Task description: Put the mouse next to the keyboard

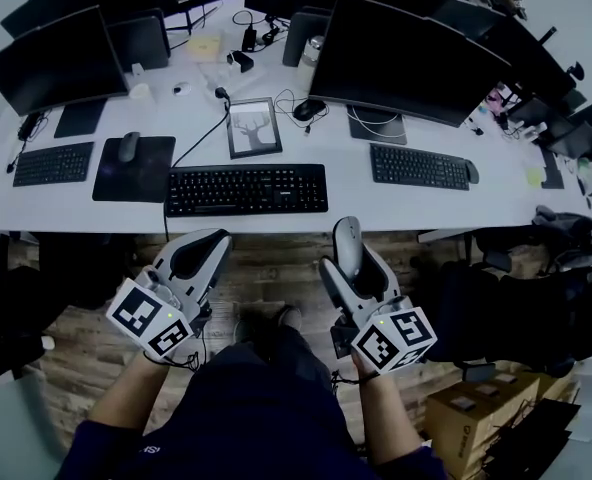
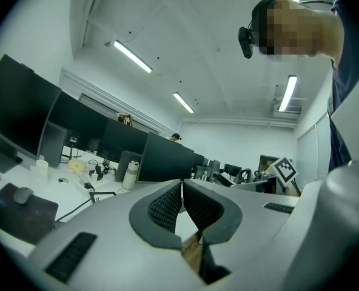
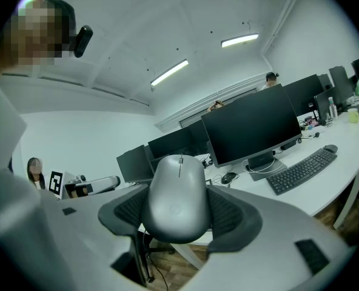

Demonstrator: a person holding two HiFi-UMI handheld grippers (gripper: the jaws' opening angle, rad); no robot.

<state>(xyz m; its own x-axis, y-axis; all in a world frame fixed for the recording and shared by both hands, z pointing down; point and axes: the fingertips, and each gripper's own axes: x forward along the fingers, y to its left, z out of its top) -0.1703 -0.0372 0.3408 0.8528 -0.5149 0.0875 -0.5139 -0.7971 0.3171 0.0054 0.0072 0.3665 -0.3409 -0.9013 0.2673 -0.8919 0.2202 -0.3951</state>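
Note:
A grey mouse (image 1: 348, 244) (image 3: 176, 196) is clamped between the pads of my right gripper (image 1: 351, 258) (image 3: 178, 206), held below the desk's front edge, over the wooden floor. The black keyboard (image 1: 247, 188) lies on the white desk (image 1: 336, 183) ahead, slightly left of the mouse. My left gripper (image 1: 198, 256) (image 2: 181, 200) hangs beside it at the same height, its jaws closed together with nothing between them.
Left of the keyboard a black mouse pad (image 1: 136, 168) carries another mouse (image 1: 128, 146). A second keyboard (image 1: 419, 166) lies at the right, a third keyboard (image 1: 53, 163) at the left. Monitors (image 1: 401, 58) stand behind; a framed picture (image 1: 253, 128) and cables sit mid-desk. Boxes (image 1: 476, 418) stand on the floor.

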